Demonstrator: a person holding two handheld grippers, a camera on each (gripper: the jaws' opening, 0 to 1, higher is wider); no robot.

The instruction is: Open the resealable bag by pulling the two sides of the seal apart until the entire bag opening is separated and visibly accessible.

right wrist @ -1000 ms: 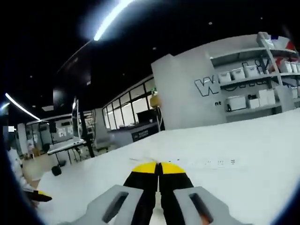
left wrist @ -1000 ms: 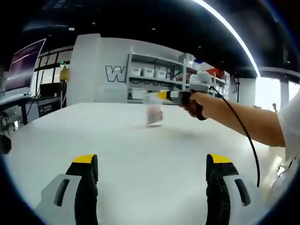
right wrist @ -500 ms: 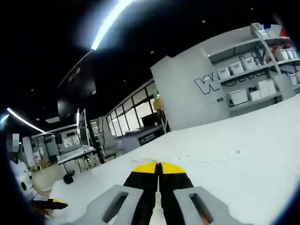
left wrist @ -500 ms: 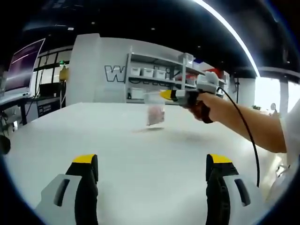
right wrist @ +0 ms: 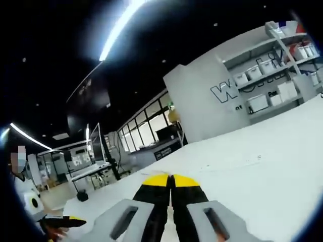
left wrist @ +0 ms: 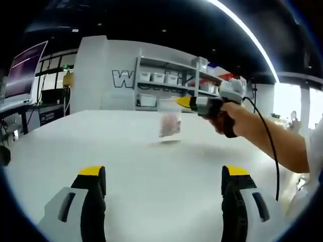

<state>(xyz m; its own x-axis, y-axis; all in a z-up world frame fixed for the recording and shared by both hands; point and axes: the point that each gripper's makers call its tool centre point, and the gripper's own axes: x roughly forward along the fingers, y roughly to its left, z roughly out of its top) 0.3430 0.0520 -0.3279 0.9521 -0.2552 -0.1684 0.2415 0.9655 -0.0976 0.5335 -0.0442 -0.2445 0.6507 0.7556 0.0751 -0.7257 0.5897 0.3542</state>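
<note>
Above the white tabletop, the clear resealable plastic bag is being held aloft by the clenched right gripper, well ahead of the spread, empty left gripper.

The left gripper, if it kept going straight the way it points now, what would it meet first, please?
Probably the bare white table: the open left gripper aims low across it. The small clear resealable bag, hanging from the right gripper, lies further ahead and higher; depth is unclear.
</note>
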